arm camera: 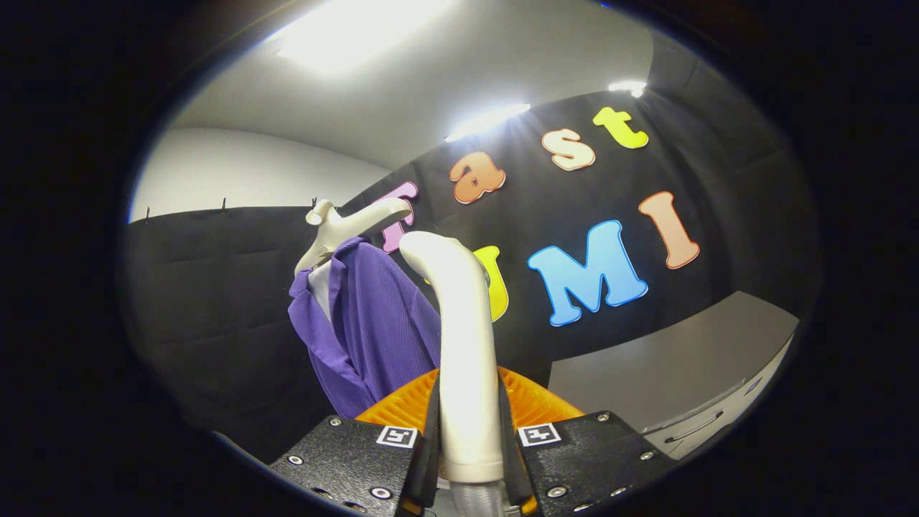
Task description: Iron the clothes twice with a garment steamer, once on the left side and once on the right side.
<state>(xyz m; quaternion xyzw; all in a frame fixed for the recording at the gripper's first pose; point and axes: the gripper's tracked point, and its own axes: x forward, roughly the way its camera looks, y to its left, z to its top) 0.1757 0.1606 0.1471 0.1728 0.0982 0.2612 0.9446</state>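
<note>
A white garment steamer (463,337) stands upright between my fingers, its curved head rising ahead of them. My gripper (468,438) is shut on the steamer's handle, both fingers pressing its sides. Beyond the steamer and slightly left hangs a purple shirt (373,323) on a white mannequin hanger (337,230), in front of the black cloth wall. The steamer's head sits just right of the shirt's right side and appears apart from the fabric. The lower part of the shirt is hidden behind my fingers.
A grey cabinet or counter (682,373) with a handle stands beyond the fingers to the right. Black cloth walls (215,301) close in the back and left, with bright ceiling lights (344,36) above.
</note>
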